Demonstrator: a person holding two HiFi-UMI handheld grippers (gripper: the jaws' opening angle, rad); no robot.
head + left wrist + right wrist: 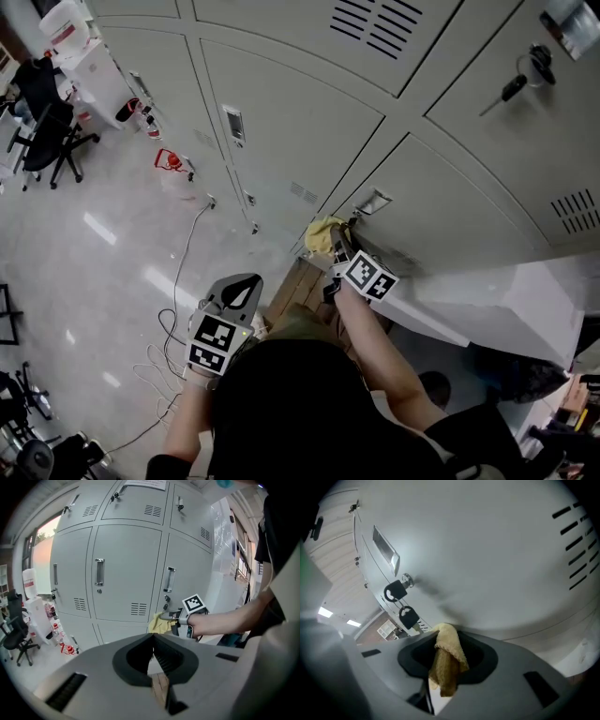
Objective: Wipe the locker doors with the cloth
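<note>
My right gripper point(339, 251) is shut on a yellow cloth point(322, 233) and presses it against a grey locker door point(450, 202), just below the door's handle point(374, 202). In the right gripper view the cloth point(449, 660) hangs folded between the jaws, and the door point(487, 550) fills the view close up. My left gripper point(249, 283) hangs low, away from the lockers, shut with nothing in it. The left gripper view shows the left gripper point(153, 638) in front, with the right gripper point(172, 616) and cloth point(158, 623) at the lockers point(126, 569) beyond.
Two locks point(396, 591) hang beside the door's handle point(386, 550). Keys point(514, 86) stick out of an upper door. A white ledge point(497, 300) juts out at the right. On the floor lie a cable point(178, 281) and red items point(169, 159); an office chair point(52, 131) stands at the left.
</note>
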